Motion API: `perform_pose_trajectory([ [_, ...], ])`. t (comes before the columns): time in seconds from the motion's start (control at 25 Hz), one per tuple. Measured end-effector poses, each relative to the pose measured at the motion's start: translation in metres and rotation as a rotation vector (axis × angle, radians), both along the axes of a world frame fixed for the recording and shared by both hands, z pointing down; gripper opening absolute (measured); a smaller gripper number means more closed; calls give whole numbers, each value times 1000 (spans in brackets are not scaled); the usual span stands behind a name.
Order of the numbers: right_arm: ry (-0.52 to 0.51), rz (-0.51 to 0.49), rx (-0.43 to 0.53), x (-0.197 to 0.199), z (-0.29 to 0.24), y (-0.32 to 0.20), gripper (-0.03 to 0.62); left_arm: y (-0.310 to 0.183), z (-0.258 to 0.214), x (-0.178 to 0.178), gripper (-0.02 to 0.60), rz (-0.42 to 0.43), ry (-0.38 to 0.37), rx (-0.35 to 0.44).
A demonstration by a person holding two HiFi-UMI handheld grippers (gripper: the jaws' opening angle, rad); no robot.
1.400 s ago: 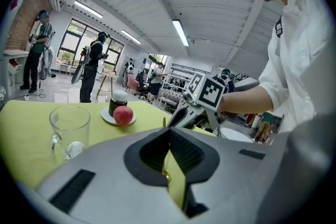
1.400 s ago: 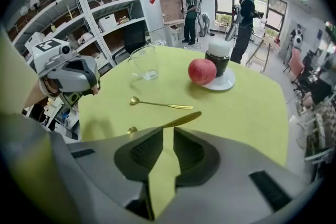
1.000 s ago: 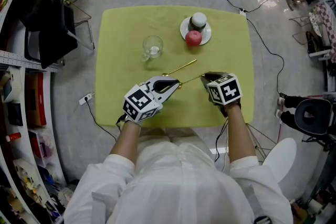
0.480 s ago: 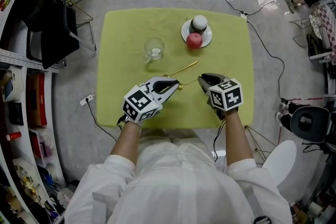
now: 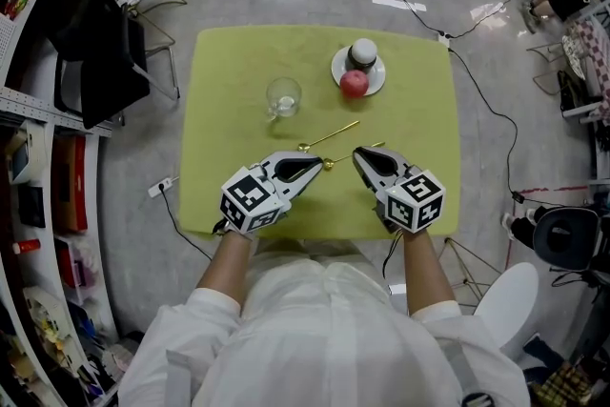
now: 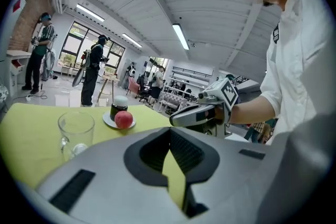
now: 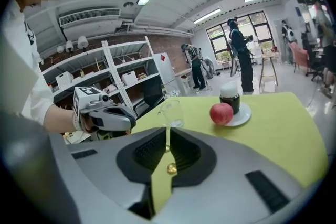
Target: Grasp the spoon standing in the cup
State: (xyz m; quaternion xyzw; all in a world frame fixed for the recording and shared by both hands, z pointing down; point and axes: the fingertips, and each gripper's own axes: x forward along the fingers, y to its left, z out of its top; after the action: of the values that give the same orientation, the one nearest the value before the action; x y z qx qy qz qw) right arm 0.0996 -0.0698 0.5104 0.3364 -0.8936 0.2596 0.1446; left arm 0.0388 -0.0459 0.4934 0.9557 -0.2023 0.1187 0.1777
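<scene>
Nothing grasped yet: the cup (image 5: pixel 283 96) holds no spoon (two gold spoons lie flat just below it, one (image 5: pixel 330 132) nearer, one (image 5: pixel 355 153) further). Left gripper (image 5: pixel 315 167) and right gripper (image 5: pixel 362 157) hover below the cup, jaws narrowly apart, holding nothing

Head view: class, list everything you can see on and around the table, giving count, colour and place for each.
table: one, yellow-green, middle of the grey floor
glass cup: one, clear, left of the table's centre, no spoon in it
spoons: two, gold, lying flat between cup and grippers
plate: one, white, far side, right of the cup
apple: one, red, on the plate
jar: one, dark with white lid, on the plate behind the apple
chair: one, black, left of the table
left gripper: one, grey-white, near edge, jaws slightly apart, empty
right gripper: one, grey-white, near edge, jaws slightly apart, empty
</scene>
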Motion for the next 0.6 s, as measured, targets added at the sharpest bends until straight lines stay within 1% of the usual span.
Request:
perform_pose_trajectory([
  [0.12,-46,-1,46,-6,-14,10,21,4,-7,-5,5,-14,19,2],
  [0.24,-87,-7,83,-9,-29,21,15,13,-13,-9,5,-3,18,17],
  [0.44,-125,-46,146,-12,-53,39,11,31,-26,-16,5,6,29,33],
  [0.6,-156,-81,210,-17,-74,50,8,45,-33,-17,5,24,15,58],
])
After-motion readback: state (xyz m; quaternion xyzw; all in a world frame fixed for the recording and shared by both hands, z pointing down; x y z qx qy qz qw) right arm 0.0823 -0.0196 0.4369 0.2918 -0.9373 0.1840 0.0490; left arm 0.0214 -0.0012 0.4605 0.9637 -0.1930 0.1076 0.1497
